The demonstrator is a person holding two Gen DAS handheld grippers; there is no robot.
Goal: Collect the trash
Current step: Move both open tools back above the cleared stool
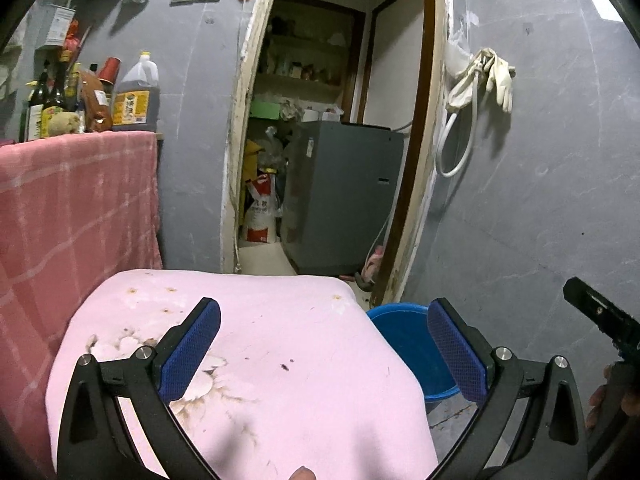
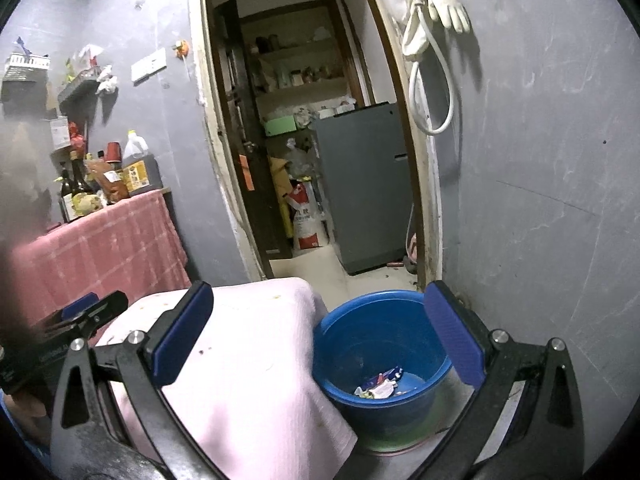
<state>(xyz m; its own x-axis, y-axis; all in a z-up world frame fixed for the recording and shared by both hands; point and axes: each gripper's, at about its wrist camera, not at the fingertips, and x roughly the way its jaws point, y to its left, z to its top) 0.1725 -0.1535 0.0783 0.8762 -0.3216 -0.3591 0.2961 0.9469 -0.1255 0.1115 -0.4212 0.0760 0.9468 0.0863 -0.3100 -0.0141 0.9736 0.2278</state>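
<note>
- The round blue plastic bucket (image 2: 380, 356) is sitting on the floor just right of the pink cloth-covered table (image 2: 256, 360), and it's holding a little heap of crumpled colourful wrappers (image 2: 380, 386) at the bottom. The rest of the bucket is looking bare inside.
- The left gripper (image 1: 324, 346) is hanging over the pink table, left of the bucket, with its blue-padded fingers spread wide and nothing between them.
- The right gripper (image 2: 320, 336) is hovering above the bucket's near-left rim, fingers also spread wide and pinching nothing. The wrappers are showing right between them.
- The table's right edge is draping down touching or nearly touching the bucket, can't quite tell which.
- Right of the bucket, the grey wall (image 2: 540, 200) is standing close, with pale rubber gloves (image 2: 448, 4) hanging high up.
- Behind the bucket, the doorway is opening onto bare floor leading to a grey cabinet-like appliance (image 2: 360, 188).
- Well left of the bucket, a red checked cloth table (image 1: 76, 208) is carrying bottles and a big oil jug (image 1: 138, 94).
</note>
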